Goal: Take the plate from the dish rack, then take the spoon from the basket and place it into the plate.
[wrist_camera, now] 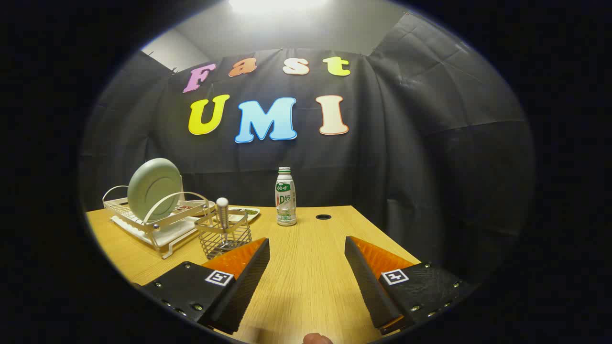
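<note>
Hand-held gripper (307,246) spread wide, empty, facing labelled bottle (286,197).

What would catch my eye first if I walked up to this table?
Probably the pale plate standing upright in the white dish rack, beyond the tongs' left finger. Next to it a wire basket holds a spoon, and a small bottle stands farther back. The tongs are open, gripping nothing.

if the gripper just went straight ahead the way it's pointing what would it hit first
Probably nothing on the table: the open gripper aims between the bottle and a small hole, toward the booth wall. The bottle sits just beside that line; depth is unclear.
</note>
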`<state>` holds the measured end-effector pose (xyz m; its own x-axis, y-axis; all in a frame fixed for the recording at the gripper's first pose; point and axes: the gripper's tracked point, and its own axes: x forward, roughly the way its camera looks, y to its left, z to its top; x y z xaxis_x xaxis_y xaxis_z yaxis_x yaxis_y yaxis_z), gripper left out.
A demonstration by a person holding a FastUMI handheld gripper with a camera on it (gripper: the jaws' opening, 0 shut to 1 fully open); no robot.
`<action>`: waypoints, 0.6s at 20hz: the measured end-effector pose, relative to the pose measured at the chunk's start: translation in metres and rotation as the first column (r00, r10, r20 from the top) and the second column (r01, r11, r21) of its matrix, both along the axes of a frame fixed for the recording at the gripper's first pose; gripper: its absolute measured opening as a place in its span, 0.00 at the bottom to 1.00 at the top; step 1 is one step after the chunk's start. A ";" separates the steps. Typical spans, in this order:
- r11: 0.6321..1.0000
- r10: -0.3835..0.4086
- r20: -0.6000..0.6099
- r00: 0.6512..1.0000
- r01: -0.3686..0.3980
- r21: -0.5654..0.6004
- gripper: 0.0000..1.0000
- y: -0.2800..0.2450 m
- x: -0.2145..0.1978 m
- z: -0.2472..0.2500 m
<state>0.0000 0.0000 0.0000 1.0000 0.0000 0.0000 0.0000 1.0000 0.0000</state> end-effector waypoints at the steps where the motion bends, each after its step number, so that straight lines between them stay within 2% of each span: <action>1: 1.000 -0.011 0.014 1.000 0.011 0.010 0.97 -0.004 0.011 0.004; 5: 0.999 -0.049 0.044 0.998 0.050 -0.007 0.97 -0.016 0.042 0.026; 8: 0.997 -0.064 0.044 0.997 0.065 -0.040 0.97 -0.018 0.036 0.053; 12: 0.998 -0.049 0.049 0.998 0.050 -0.032 0.97 -0.001 0.011 0.101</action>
